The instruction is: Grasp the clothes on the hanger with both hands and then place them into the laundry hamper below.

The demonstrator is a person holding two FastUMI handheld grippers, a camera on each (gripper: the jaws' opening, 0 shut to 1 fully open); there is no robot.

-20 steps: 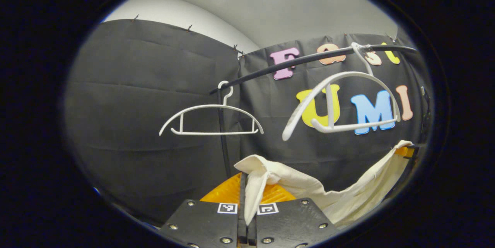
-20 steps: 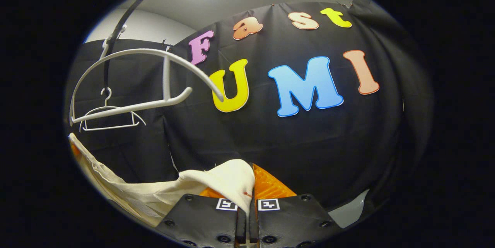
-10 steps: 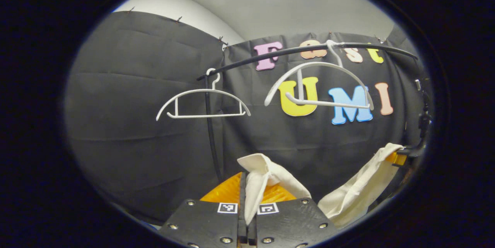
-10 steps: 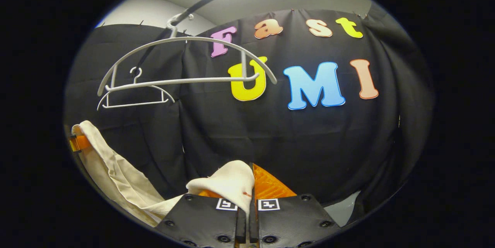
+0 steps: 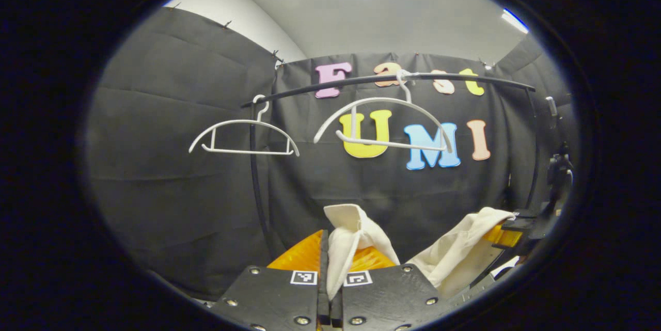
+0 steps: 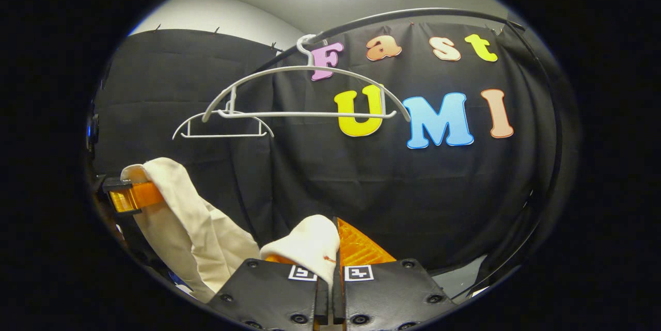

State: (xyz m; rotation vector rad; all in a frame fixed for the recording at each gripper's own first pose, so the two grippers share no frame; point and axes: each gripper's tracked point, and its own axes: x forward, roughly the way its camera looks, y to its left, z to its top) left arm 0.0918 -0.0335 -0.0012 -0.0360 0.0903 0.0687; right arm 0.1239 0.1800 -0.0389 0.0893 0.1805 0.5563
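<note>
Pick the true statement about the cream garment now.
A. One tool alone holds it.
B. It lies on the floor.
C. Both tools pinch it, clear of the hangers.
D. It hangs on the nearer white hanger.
C: the cream garment is pinched in the left tool and the right tool, below two bare hangers.

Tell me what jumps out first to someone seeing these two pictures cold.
The cream garment stands out: it is off the hangers, pinched at the bottom of the left gripper view by the left gripper, its other end pinched by the right gripper in the right gripper view. Above, two bare white hangers hang side by side on the dark rail, nothing draped on either.
</note>
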